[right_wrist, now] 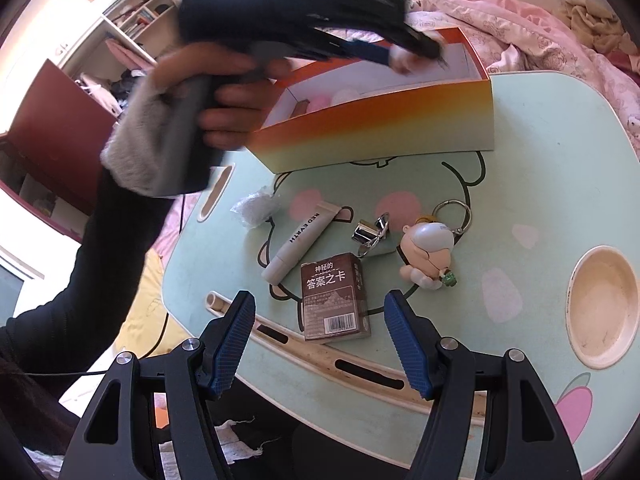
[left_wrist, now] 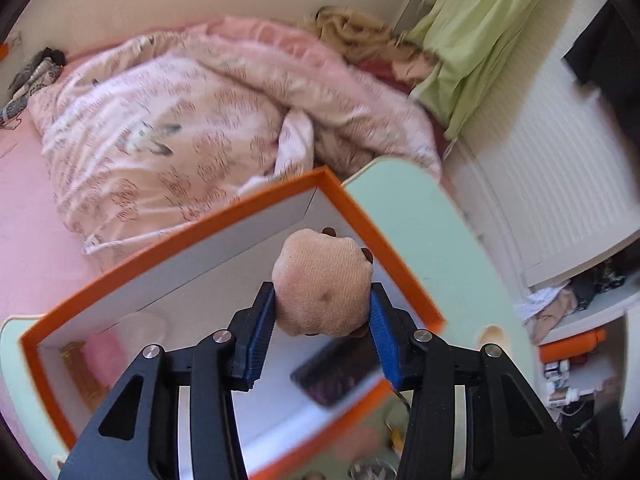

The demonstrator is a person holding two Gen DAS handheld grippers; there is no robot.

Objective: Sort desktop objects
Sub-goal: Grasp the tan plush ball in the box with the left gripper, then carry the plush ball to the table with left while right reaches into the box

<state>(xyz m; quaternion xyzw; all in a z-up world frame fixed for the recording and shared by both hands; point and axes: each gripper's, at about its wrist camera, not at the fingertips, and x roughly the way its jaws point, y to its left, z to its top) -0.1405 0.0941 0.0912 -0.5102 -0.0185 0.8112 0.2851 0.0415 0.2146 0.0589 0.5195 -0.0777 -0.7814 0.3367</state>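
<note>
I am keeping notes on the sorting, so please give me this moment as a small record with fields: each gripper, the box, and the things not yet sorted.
left gripper: fingers pressed on a beige plush toy, over the orange box
right gripper: open, empty, above the table
box contents: pink item, dark flat item, others unclear
left on table: white tube, brown card box, figure keychain, silver metal piece, plastic wrapper

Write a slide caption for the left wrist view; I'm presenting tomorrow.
Left hand-held gripper holds a plush toy over the orange box.
</note>
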